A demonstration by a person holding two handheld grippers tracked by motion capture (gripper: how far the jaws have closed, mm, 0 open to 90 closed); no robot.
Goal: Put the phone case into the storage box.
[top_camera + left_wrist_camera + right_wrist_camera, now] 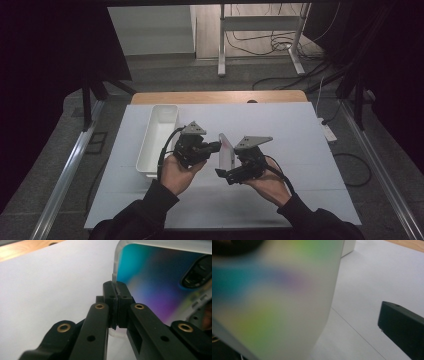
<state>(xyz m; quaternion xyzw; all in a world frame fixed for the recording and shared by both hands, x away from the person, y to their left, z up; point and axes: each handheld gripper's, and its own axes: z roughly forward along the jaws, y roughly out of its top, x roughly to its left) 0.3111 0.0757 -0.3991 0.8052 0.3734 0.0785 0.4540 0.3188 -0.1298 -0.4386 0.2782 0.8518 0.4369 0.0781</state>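
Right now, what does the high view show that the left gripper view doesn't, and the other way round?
High view: both hands, the right gripper, a white bin at the left of the mat, and the floor with cables beyond the table.

Left gripper view: a close look at the left gripper pinching the clear case edge of the phone, plus its rainbow-tinted back and camera lens.

Both: the phone held upright, the left gripper, the white mat and the wooden table edge.

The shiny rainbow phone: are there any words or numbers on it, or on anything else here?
None can be read.
Phone: rainbow sheen and a camera bump, no letters showing.
White bin: plain.
Left tool pinching the phone's clear case edge: plain black, no label.
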